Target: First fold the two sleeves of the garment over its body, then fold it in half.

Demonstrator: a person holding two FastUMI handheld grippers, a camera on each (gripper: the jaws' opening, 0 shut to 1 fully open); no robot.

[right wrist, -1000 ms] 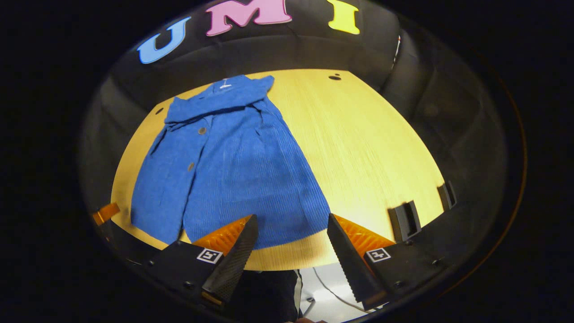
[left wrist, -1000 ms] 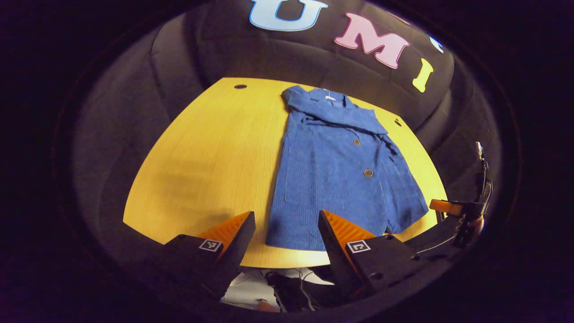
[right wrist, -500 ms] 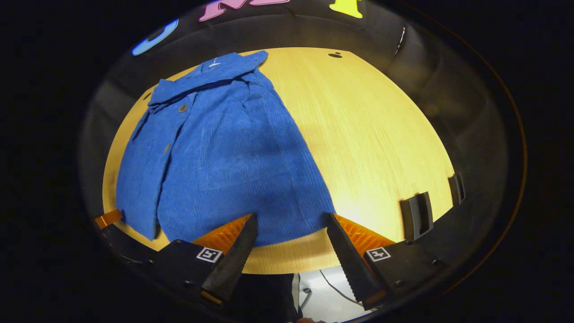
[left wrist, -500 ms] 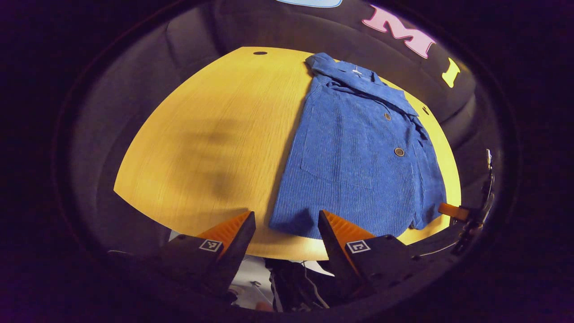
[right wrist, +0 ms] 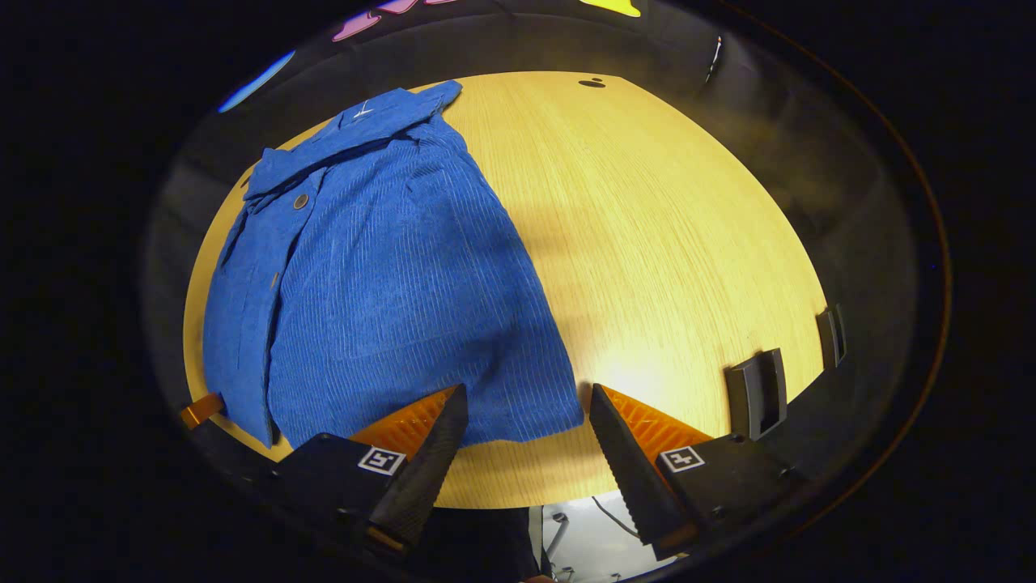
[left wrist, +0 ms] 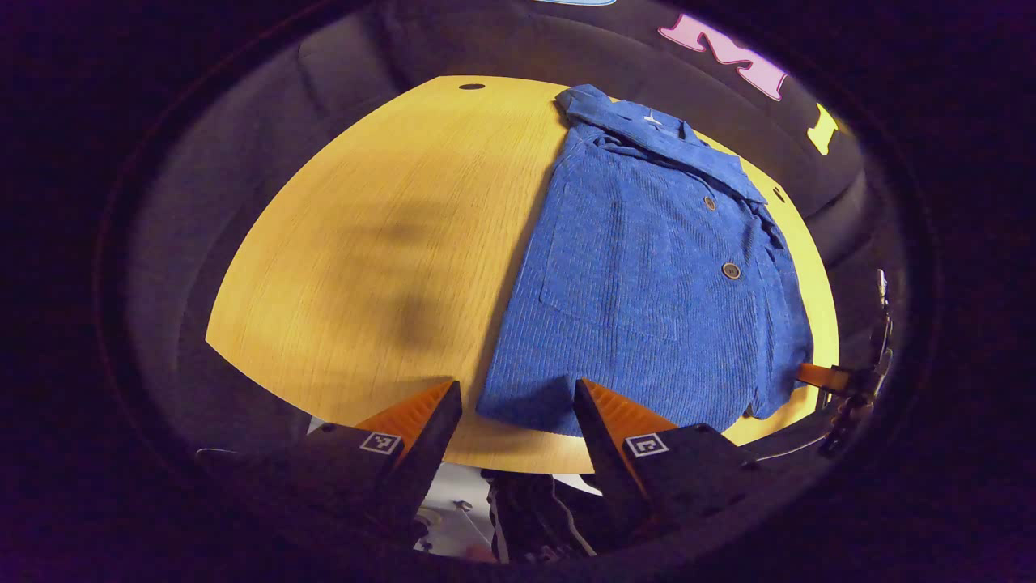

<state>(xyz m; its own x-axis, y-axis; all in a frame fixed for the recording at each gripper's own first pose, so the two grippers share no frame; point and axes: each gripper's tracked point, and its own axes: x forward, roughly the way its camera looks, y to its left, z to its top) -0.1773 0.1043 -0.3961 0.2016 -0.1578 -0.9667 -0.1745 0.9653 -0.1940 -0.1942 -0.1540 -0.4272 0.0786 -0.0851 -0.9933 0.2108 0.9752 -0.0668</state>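
A blue corduroy jacket (left wrist: 647, 275) lies flat on the yellow wooden table (left wrist: 388, 243), right of centre in the left gripper view and left of centre in the right gripper view (right wrist: 380, 275), its collar toward the top of each frame and its hem near the table's lower edge. The sleeves cannot be made out separately from the body, and its far side edge is foreshortened. The left gripper (left wrist: 518, 405) and right gripper (right wrist: 526, 409) both hang with jaws spread over the hem, grasping nothing.
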